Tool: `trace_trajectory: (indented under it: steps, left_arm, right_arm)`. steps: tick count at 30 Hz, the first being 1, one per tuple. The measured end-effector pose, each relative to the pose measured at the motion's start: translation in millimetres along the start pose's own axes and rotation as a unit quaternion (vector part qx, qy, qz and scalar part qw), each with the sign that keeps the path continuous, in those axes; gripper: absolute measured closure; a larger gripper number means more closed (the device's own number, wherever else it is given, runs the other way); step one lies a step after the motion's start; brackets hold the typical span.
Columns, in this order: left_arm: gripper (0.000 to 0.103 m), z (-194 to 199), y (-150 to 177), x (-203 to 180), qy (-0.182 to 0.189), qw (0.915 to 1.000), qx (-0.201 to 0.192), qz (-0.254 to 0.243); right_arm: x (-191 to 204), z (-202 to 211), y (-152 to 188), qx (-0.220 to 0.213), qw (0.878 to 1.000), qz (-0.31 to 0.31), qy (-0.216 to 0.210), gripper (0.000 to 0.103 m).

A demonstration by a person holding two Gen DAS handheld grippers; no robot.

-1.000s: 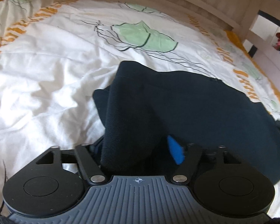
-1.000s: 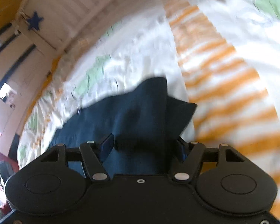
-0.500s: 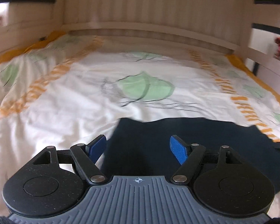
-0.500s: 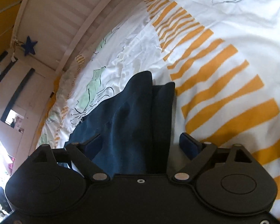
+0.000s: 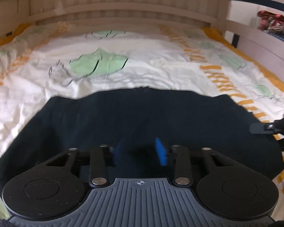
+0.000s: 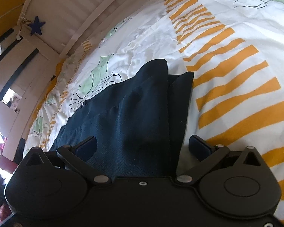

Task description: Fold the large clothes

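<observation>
A dark navy garment (image 5: 142, 117) lies folded into a wide band on the bed. My left gripper (image 5: 140, 149) hangs over its near edge, and its jaws are closing with dark cloth in the gap between the blue pads (image 5: 161, 154). The pads still stand apart. In the right wrist view the garment's end (image 6: 142, 104) lies in bunched folds between the fingers of my right gripper (image 6: 142, 141). Those jaws are opening wide, and both pads are off the cloth. One finger (image 5: 259, 128) of the right gripper shows at the right edge of the left wrist view.
The bed cover (image 5: 123, 79) is white with green leaf prints and orange stripes (image 6: 236, 98). A pale wooden headboard (image 5: 123, 5) runs along the back and a side rail (image 5: 265, 43) along the right. A blue star (image 6: 36, 27) hangs on the panelling.
The left gripper let go of the raised fold, drew back across the garment and narrowed its jaws. The right gripper opened wider and the cloth end dropped flat. The garment now lies spread.
</observation>
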State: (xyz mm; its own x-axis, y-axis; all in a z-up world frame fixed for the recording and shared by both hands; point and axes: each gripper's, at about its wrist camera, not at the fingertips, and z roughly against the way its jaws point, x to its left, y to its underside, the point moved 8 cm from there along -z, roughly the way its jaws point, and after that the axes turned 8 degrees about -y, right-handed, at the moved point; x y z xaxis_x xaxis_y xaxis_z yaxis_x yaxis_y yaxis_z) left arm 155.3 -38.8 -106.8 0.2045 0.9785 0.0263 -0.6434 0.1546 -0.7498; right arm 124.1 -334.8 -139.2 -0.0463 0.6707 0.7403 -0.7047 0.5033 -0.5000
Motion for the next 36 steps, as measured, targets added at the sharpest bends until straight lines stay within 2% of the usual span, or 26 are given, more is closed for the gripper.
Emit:
trace_trajectory:
  steps: [2, 8, 10, 12, 15, 18, 22, 25, 30, 36]
  left_arm:
    - [0.078, -3, 4, 1, 0.008, 0.9999, 0.006, 0.011]
    - [0.079, -14, 18, -5, 0.002, 1.0000, 0.005, -0.002]
    - [0.079, -18, 22, -7, -0.002, 1.0000, 0.002, -0.009]
    - [0.080, -17, 22, -7, -0.005, 0.9999, 0.001, -0.012]
    - [0.080, -14, 19, -6, 0.000, 1.0000, 0.006, -0.002]
    - [0.081, 2, 15, -6, 0.010, 1.0000, 0.000, 0.002]
    - [0.080, 29, 19, -17, 0.036, 0.9989, -0.026, -0.013]
    - [0.078, 27, 29, -21, 0.031, 0.9986, -0.027, -0.033]
    - [0.076, 2, 36, -12, 0.059, 0.9980, 0.009, 0.022]
    - [0.076, 14, 30, 6, 0.080, 0.9951, 0.014, 0.056]
  right_arm:
    - [-1, 0, 0, -0.001, 1.000, -0.004, -0.005, 0.000]
    - [1, 0, 1, 0.001, 1.000, -0.001, -0.006, 0.001]
    - [0, 0, 2, 0.002, 1.000, 0.001, -0.001, 0.010]
    - [-4, 0, 3, 0.006, 1.000, -0.009, -0.002, 0.047]
    - [-9, -3, 6, 0.017, 0.998, -0.044, -0.029, 0.060]
    - [-2, 0, 4, 0.018, 0.999, -0.023, -0.025, 0.063]
    - [4, 5, 3, 0.010, 0.999, -0.019, -0.026, 0.068]
    - [13, 9, 1, 0.002, 1.000, -0.015, -0.023, 0.071]
    - [43, 18, -4, -0.007, 0.999, 0.001, -0.036, 0.076]
    - [117, 16, -20, 0.001, 0.996, 0.041, -0.077, 0.076]
